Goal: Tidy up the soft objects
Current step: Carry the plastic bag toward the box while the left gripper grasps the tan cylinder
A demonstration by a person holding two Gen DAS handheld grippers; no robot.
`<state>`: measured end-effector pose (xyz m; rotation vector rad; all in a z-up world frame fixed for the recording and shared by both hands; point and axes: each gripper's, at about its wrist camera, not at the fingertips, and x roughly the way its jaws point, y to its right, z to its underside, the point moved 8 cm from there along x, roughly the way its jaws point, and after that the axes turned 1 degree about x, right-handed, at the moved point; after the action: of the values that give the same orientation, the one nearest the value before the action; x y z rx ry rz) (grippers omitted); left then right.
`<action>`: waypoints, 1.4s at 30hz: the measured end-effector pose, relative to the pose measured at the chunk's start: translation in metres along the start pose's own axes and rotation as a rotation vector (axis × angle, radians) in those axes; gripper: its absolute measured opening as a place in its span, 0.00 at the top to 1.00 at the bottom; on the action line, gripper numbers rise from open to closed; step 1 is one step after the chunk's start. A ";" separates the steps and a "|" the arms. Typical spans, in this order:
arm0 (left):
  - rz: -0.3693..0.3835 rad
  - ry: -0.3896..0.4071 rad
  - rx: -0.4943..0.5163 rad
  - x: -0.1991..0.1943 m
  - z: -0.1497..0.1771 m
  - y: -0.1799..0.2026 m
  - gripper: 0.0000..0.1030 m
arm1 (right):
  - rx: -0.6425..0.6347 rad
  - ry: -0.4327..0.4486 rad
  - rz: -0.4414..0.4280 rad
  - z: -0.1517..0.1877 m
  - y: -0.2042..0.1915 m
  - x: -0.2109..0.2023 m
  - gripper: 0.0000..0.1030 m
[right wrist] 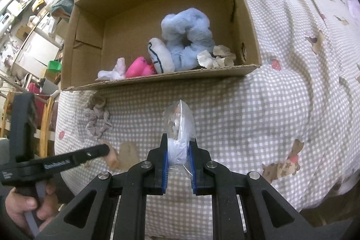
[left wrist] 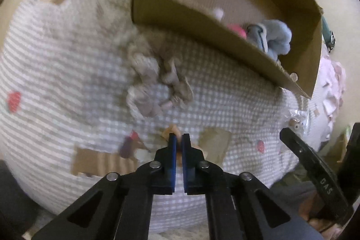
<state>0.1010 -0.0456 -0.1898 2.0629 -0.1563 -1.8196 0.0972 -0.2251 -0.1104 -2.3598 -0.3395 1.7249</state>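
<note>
My left gripper (left wrist: 177, 138) points down at the checked bedspread (left wrist: 67, 60). Its jaws are shut, and a small peach-coloured soft piece (left wrist: 173, 130) shows between its fingertips. From the right wrist view, that gripper (right wrist: 105, 149) touches the same peach piece (right wrist: 112, 159). My right gripper (right wrist: 178, 145) is shut on a clear plastic bag (right wrist: 180, 120) with a small toy inside, held above the bed. Grey scrunchies (left wrist: 148, 82) lie in front of an open cardboard box (right wrist: 157, 80). The box holds a blue plush (right wrist: 189, 37), a white plush (right wrist: 160, 55), a pink toy (right wrist: 139, 66) and a beige scrunchie (right wrist: 216, 57).
The box stands on the bed, its front wall facing me. Left of the bed are a wooden frame (right wrist: 46, 123), a green tub (right wrist: 54, 66) and cluttered shelves. Pale pink fabric (left wrist: 333, 82) lies past the box. A hand (right wrist: 20, 206) holds the left gripper's handle.
</note>
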 end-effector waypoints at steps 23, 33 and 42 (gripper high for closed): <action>-0.107 0.156 0.066 -0.060 -0.005 -0.020 0.96 | -0.038 0.090 -0.103 -0.005 -0.026 -0.023 0.84; -0.135 0.356 0.190 -0.126 -0.045 0.014 0.96 | -0.073 0.289 -0.171 -0.032 -0.048 -0.065 0.84; -0.141 0.458 0.299 -0.169 -0.078 0.039 0.96 | -0.060 0.377 -0.186 -0.050 -0.055 -0.103 0.84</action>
<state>0.1574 -0.0089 -0.0116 2.7044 -0.1669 -1.4112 0.1108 -0.2051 0.0144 -2.5346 -0.5314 1.1739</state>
